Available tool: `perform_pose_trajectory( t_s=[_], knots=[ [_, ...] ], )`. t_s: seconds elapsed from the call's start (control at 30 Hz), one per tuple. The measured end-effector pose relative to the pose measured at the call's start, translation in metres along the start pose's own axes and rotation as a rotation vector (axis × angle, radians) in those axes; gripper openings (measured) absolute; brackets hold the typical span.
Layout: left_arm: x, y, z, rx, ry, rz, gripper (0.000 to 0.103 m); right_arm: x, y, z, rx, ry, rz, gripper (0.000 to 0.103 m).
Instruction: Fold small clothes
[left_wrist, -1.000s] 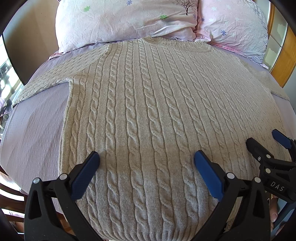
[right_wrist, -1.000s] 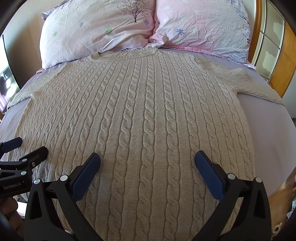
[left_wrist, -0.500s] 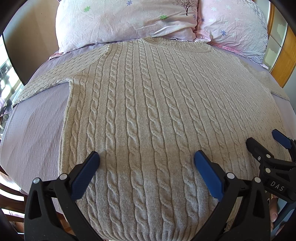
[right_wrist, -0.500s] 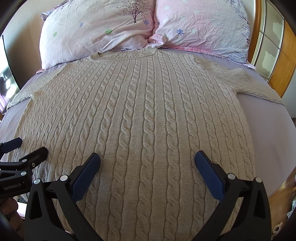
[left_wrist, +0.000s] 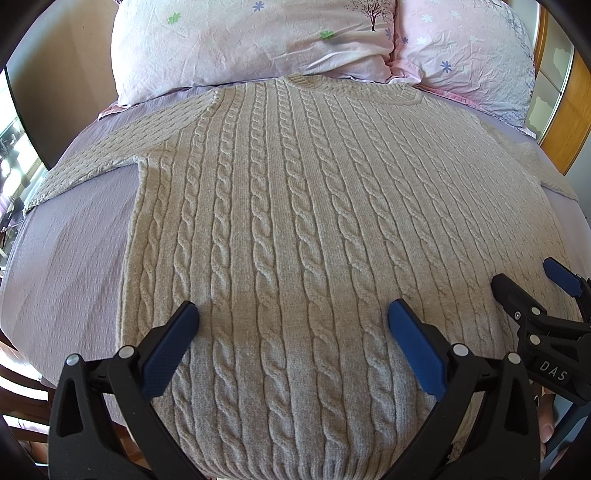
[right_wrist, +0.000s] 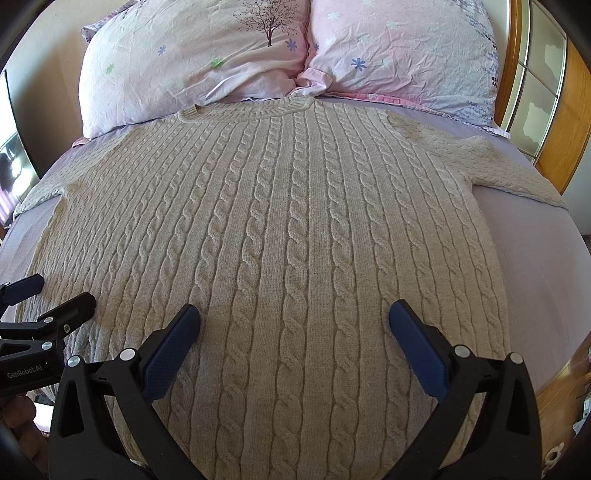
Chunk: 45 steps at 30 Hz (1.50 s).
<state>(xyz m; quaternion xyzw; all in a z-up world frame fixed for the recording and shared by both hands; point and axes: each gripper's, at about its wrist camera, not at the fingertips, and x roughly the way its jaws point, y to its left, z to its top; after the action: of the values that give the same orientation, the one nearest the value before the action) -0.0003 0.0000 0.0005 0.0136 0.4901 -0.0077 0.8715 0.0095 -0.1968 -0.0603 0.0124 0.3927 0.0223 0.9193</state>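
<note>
A beige cable-knit sweater (left_wrist: 295, 221) lies flat, front up, on the lilac bed, neck toward the pillows, sleeves spread to both sides; it also fills the right wrist view (right_wrist: 280, 229). My left gripper (left_wrist: 293, 314) is open and empty, hovering over the sweater's lower left part near the hem. My right gripper (right_wrist: 294, 314) is open and empty over the lower right part. The right gripper shows at the right edge of the left wrist view (left_wrist: 532, 291); the left gripper shows at the left edge of the right wrist view (right_wrist: 51, 295).
Two pink floral pillows (left_wrist: 251, 40) (right_wrist: 399, 51) lie at the head of the bed. The lilac sheet (left_wrist: 66, 251) is bare beside the sweater on both sides (right_wrist: 535, 251). A wooden frame with glass panes (right_wrist: 546, 92) stands at the right.
</note>
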Motion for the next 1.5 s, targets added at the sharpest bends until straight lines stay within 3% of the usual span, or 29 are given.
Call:
perform_pose_trajectory(
  t_s=[0.8, 0.93, 1.03, 1.1, 1.23, 1.37, 1.4, 1.47, 1.5],
  knots=[
    [0.000, 0.000, 0.000, 0.003, -0.001, -0.001, 0.101, 0.000, 0.000, 0.002, -0.016, 0.004, 0.007, 0.102],
    [-0.001, 0.002, -0.001, 0.012, -0.003, -0.002, 0.101, -0.003, -0.002, -0.005, -0.047, -0.056, 0.036, 0.102],
    [-0.002, -0.001, -0.001, 0.024, -0.014, -0.008, 0.101, -0.009, -0.009, -0.014, -0.120, -0.150, 0.104, 0.102],
    [-0.006, 0.000, -0.003, 0.029, -0.026, -0.011, 0.101, -0.009, -0.022, -0.009, -0.129, -0.139, 0.141, 0.102],
    [-0.006, -0.001, -0.004, 0.051, -0.063, -0.021, 0.101, -0.039, -0.124, 0.029, 0.156, -0.296, 0.146, 0.102],
    [-0.004, 0.004, 0.003, 0.078, -0.080, -0.079, 0.101, -0.044, -0.262, 0.070, 0.534, -0.357, 0.005, 0.099],
    [-0.004, 0.006, 0.006, 0.073, -0.089, -0.103, 0.101, -0.038, -0.304, 0.080, 0.635, -0.361, -0.047, 0.094],
    [-0.007, 0.013, 0.014, 0.041, -0.132, -0.175, 0.101, -0.022, -0.353, 0.089, 0.745, -0.338, -0.124, 0.063],
    [-0.009, 0.016, 0.019, 0.026, -0.160, -0.203, 0.101, -0.013, -0.376, 0.093, 0.798, -0.317, -0.155, 0.061]
  ],
)
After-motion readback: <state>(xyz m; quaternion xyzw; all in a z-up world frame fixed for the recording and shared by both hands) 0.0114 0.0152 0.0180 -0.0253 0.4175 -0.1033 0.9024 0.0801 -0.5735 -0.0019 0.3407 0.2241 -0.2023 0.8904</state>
